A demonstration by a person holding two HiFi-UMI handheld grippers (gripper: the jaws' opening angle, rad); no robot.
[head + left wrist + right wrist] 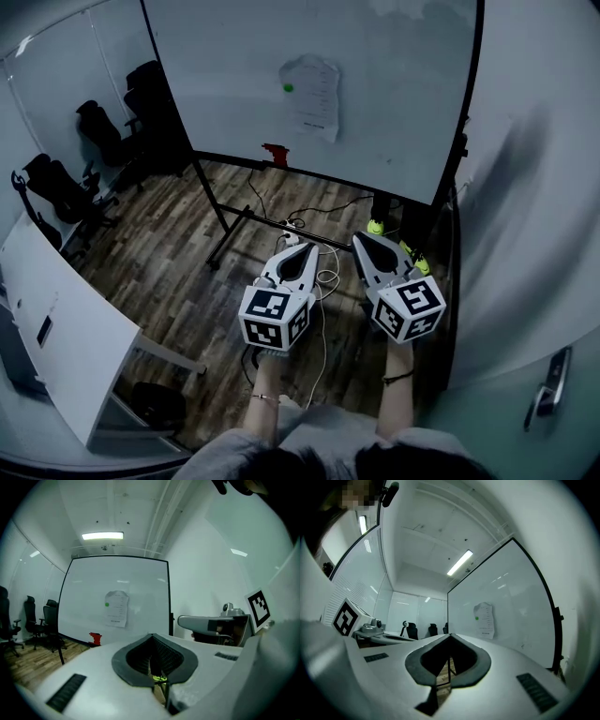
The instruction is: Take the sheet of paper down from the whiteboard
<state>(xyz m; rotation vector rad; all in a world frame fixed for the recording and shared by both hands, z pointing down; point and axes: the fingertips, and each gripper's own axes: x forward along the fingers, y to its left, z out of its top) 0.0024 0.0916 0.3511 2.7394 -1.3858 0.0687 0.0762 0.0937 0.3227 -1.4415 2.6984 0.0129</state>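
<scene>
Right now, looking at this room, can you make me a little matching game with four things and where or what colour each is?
1. sheet of paper
2. dot
3. red object
4. office chairs

A. at the bottom edge of the whiteboard
B. green, on the paper's upper left
C. hanging on the board's face
D. black, off to the left of the board

Pairs: 1-C, 2-B, 3-A, 4-D.
</scene>
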